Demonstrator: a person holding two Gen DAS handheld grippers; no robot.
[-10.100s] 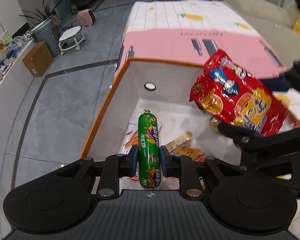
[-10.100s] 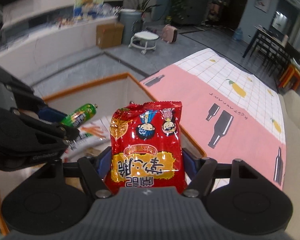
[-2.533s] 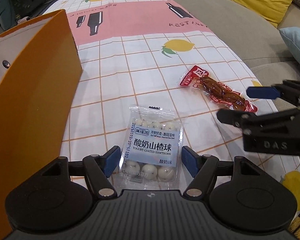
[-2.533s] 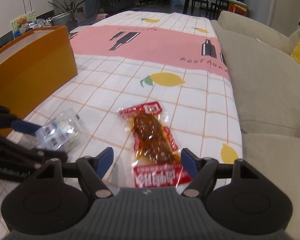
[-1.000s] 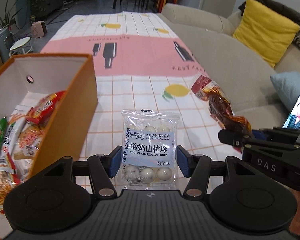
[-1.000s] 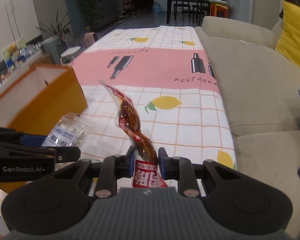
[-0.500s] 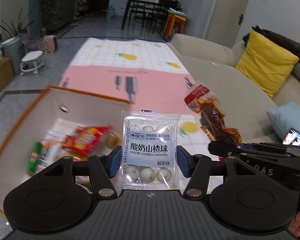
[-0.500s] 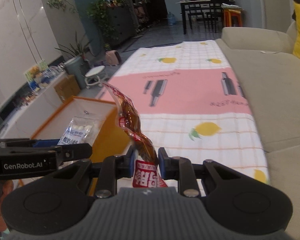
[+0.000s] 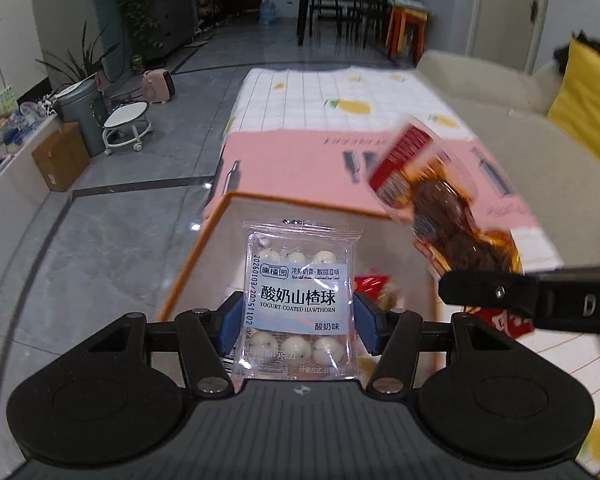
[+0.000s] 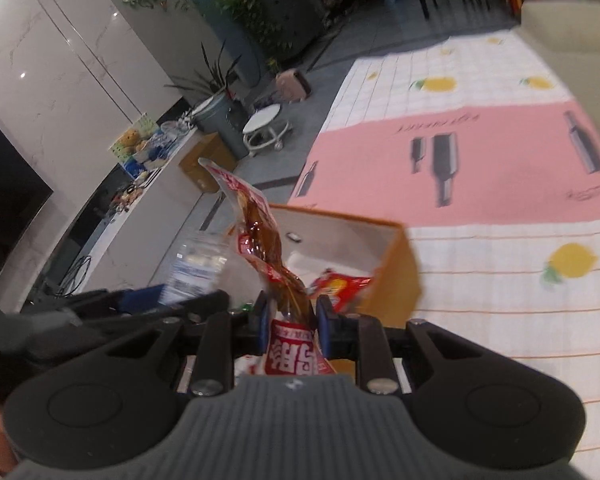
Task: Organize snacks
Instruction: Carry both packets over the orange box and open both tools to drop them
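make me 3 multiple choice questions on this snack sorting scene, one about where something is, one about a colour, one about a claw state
1. Where is the orange box?
A. on the floor
B. on the tablecloth, ahead of both claws
C. on the sofa

2. What colour are the balls in the hawthorn ball packet?
A. white
B. green
C. black

3. What is the right claw doing?
A. open, empty
B. shut on nothing
C. shut on the red meat snack packet

Answers:
1 B, the box sits on the cloth in both views.
2 A, white balls show through the clear film.
3 C, its pads pinch the packet's lower end.
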